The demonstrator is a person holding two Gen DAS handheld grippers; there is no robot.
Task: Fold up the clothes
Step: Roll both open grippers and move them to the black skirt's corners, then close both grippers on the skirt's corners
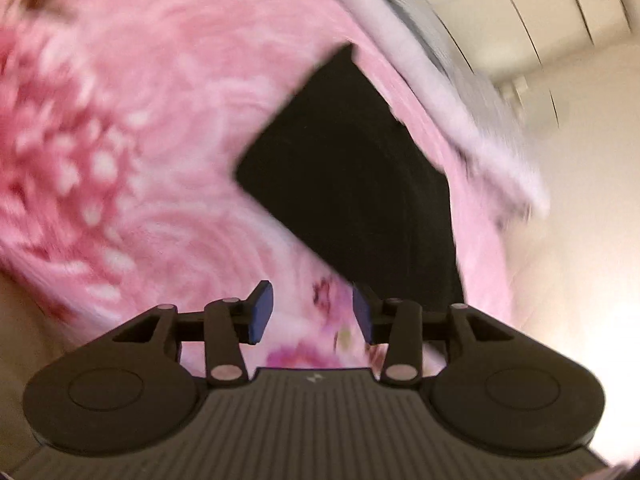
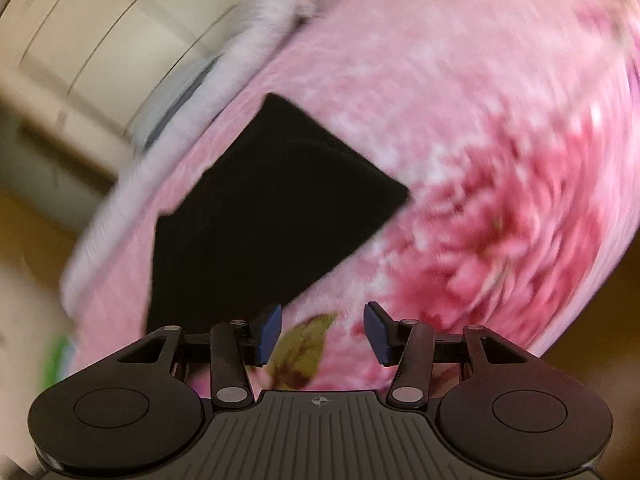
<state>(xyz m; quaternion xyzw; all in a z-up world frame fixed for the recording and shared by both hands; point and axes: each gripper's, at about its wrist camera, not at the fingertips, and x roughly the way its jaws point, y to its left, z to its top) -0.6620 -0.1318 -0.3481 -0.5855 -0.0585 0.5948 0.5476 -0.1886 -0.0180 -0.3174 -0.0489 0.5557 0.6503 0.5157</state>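
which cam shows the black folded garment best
The right wrist view: the black folded garment lies almost whole on the pink blanket, with three corners clear. The left wrist view shows it too, more blurred, its near edge hidden behind the gripper.

Plenty of room around my left hand-held gripper (image 1: pixel 313 312) and my right hand-held gripper (image 2: pixel 322 333); both have their jaws apart with nothing between the pads. Only thing lying ahead is the folded black garment (image 1: pixel 352 184) flat on the pink floral blanket (image 1: pixel 140 128). Blanket's white fuzzy edge (image 2: pixel 168 136) marks the far limit; everything's blurry though.
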